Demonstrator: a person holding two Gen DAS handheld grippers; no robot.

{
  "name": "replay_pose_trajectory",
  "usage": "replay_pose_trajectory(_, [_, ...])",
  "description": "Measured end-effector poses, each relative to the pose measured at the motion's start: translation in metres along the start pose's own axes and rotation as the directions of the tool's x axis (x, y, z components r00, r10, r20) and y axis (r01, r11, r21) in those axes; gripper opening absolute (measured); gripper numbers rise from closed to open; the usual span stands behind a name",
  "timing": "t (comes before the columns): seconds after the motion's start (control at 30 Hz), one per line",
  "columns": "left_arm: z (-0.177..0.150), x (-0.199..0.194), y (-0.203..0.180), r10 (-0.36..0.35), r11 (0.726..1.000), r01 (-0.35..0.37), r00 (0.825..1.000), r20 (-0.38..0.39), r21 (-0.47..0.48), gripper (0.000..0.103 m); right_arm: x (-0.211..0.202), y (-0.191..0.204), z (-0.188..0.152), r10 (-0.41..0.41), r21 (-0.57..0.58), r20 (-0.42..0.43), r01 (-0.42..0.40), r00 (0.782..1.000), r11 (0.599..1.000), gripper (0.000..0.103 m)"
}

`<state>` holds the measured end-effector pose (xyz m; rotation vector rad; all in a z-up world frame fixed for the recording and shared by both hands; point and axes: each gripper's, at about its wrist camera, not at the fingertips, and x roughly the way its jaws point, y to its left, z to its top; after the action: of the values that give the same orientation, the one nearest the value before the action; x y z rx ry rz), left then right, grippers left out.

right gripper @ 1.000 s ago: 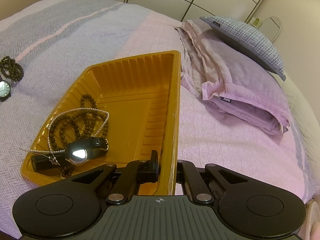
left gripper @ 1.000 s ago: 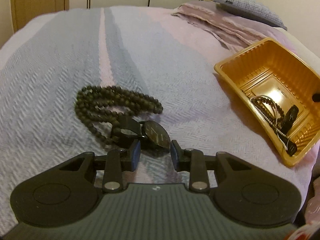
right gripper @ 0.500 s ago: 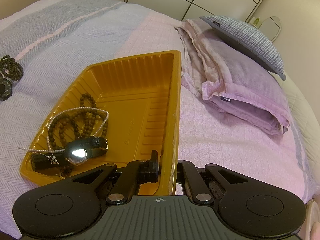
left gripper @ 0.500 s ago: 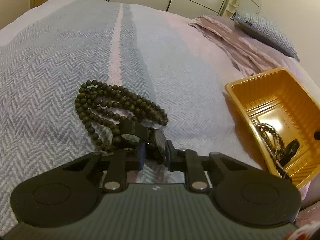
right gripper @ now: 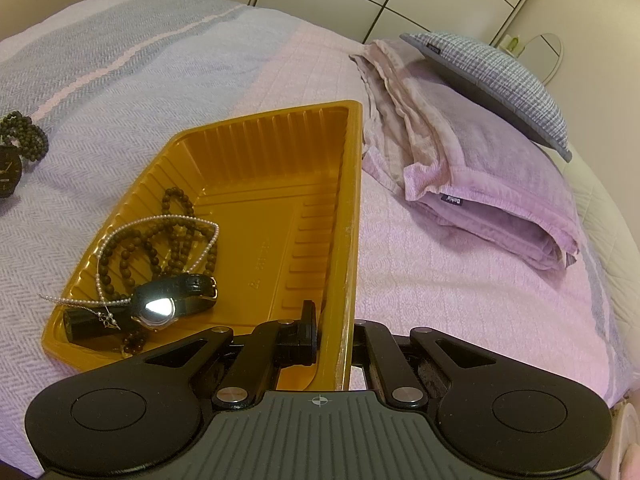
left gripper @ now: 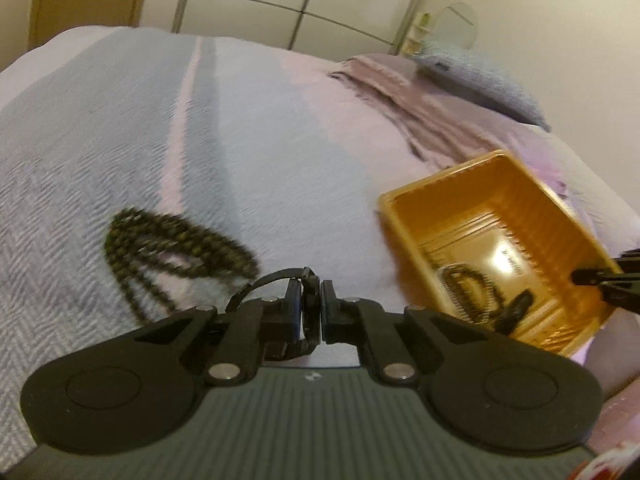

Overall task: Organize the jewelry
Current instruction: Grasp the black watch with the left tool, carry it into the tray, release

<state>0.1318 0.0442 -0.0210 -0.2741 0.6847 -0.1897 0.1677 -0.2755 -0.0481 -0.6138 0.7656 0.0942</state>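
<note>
My left gripper (left gripper: 311, 280) has its jaws closing, and the pads pinch the case of a black watch (left gripper: 310, 308) edge-on. The strap (left gripper: 272, 276) loops out to the left, and the watch hangs just above the bedspread. A dark bead necklace (left gripper: 172, 248) lies on the bed behind it, left of the gripper. To the right stands the orange plastic tray (left gripper: 500, 196). My right gripper (right gripper: 334, 320) is shut on the tray's (right gripper: 260, 148) right wall near its front corner. In the tray lie a brown bead necklace (right gripper: 176, 240), a pearl chain (right gripper: 160, 222) and a shiny-faced watch (right gripper: 160, 306).
A folded pink blanket (right gripper: 480, 184) and a grey checked pillow (right gripper: 500, 76) lie beyond the tray on the right. White wardrobe doors (left gripper: 300, 0) stand behind the bed. The grey and pink bedspread (left gripper: 120, 120) stretches to the left.
The left jaws have closed on the black watch and raised it off the bed, away from the bead necklace. The left view has swung and blurred. The right gripper and tray have not moved.
</note>
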Motion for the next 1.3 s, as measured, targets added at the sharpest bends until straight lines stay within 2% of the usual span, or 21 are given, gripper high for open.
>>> replay_pose_trajectory(0.27, [0.012, 0.008, -0.048, -0.138, 0.989, 0.138, 0.990, -0.010, 0.053, 0.008, -0.001, 0.001, 0.000, 0.001, 0.002, 0.000, -0.001, 1.000, 1.000, 0.004])
replay_pose_trajectory(0.43, [0.016, 0.017, -0.083, -0.230, 0.968, 0.232, 0.973, -0.036, 0.093, 0.008, -0.001, 0.001, 0.000, 0.003, 0.003, 0.002, -0.003, 1.000, 1.000, 0.004])
replay_pose_trajectory(0.57, [0.016, 0.027, -0.106, -0.270, 0.952, 0.276, 0.961, -0.059, 0.131, 0.008, -0.001, -0.001, -0.001, 0.005, 0.004, 0.002, -0.005, 1.000, 1.000, 0.004])
replay_pose_trajectory(0.83, [0.016, 0.054, -0.131, -0.301, 0.937, 0.314, 0.948, -0.107, 0.151, 0.008, 0.000, -0.002, -0.001, 0.008, 0.006, 0.000, -0.008, 1.000, 1.000, 0.004])
replay_pose_trajectory(1.3, [0.017, 0.076, -0.146, -0.306, 0.928, 0.331, 0.939, -0.158, 0.169, 0.008, 0.002, -0.003, -0.002, 0.008, 0.006, -0.002, -0.008, 1.000, 1.000, 0.004])
